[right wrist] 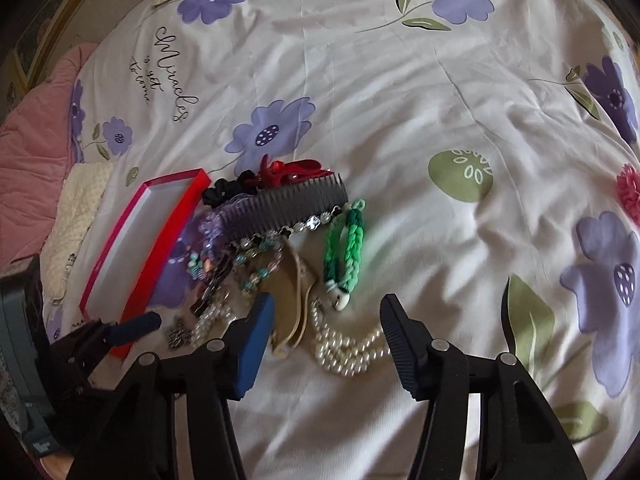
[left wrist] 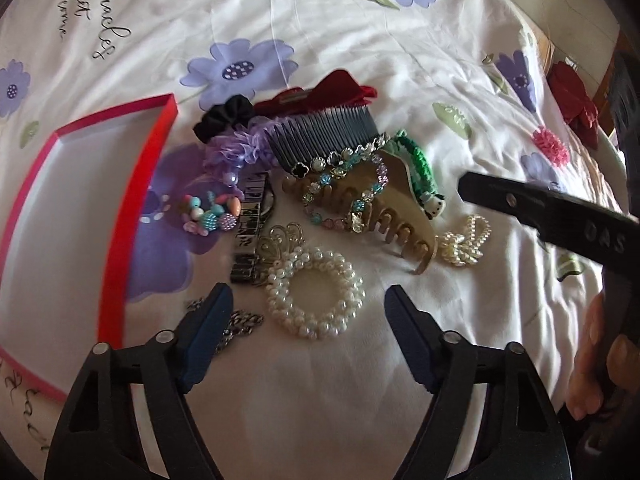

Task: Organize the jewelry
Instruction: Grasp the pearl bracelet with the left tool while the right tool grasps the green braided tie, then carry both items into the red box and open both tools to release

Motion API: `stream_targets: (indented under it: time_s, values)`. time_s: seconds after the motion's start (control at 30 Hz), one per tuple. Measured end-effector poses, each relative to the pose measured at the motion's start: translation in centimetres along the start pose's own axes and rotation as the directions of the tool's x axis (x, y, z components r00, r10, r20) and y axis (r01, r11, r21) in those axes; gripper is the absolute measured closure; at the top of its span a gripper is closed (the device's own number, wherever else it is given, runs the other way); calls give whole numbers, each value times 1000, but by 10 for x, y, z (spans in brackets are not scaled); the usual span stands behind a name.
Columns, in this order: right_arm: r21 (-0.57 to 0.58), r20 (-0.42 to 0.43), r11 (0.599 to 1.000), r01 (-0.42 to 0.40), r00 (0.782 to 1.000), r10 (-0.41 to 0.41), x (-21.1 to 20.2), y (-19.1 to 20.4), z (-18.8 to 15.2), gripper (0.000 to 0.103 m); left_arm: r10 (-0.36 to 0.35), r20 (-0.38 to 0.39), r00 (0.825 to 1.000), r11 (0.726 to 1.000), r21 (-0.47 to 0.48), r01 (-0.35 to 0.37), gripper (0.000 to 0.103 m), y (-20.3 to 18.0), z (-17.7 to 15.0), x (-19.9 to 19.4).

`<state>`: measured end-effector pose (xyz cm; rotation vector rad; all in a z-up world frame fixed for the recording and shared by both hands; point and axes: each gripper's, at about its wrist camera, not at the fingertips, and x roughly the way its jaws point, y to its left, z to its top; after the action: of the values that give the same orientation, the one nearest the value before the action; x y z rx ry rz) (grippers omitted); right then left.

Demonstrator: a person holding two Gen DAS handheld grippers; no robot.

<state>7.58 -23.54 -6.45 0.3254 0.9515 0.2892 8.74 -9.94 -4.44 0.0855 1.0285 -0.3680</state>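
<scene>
A heap of jewelry and hair pieces lies on a floral bedsheet. In the left wrist view my left gripper (left wrist: pixel 308 300) is open and empty, its tips either side of a pearl bracelet (left wrist: pixel 316 296). Behind it lie a gold claw clip (left wrist: pixel 384 216), a grey comb (left wrist: pixel 324 132), a gem bracelet (left wrist: pixel 344 184), a green braided band (left wrist: pixel 416 164) and a small pearl cluster (left wrist: pixel 466 240). An empty red box (left wrist: pixel 80 208) lies at left. My right gripper (right wrist: pixel 326 312) is open and empty, just above a pearl strand (right wrist: pixel 348 348); the box (right wrist: pixel 148 240) and the green band (right wrist: pixel 344 240) also show there.
A black scrunchie (left wrist: pixel 228 116), a red bow clip (left wrist: pixel 320 96), a purple ruffle (left wrist: pixel 236 148), pastel beads (left wrist: pixel 212 212) and a dark chain (left wrist: pixel 236 324) sit in the heap. A pink flower (left wrist: pixel 550 144) lies at right. A pink blanket (right wrist: pixel 36 152) lies at the bed's left edge.
</scene>
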Motion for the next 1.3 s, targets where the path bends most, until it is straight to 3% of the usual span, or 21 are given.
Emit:
stream_targets:
  time_s: [0.17,0.27,0.33,0.4,0.47,0.8,1.3]
  values:
    - [33,-44,999,29,999,-28,33,-14,13,64,-39,-42,998,999,18,40,45,-3,4,18]
    - [53,-77,998,34,997,-30,55,-20,16,65,-31,-53,998,998,45,34,47,-6,1,26]
    - [51,-81,998,37,996,-33,62,-20,16,69,-36,-45,998,997,59,39,62,-6,0,26]
    - [45,-73,998,46,996,-42,62,-19,16,93,-38,-38,999,997,64,40,86,-2,-1,22]
    - [55,-62,998,34,998,-31,57,-20,15,94,-59,-34,998,997,53,60,90,3,1,19]
    - [41,42,999,-34,999,32,-6,0,9,94,-118,63,991,993,-5,119,92,26,-4,-31]
    - [-98,-4,967,-235,972,235,-19,103,-14,94,-44,205,978,989,-130,72,92,98,-19,-106]
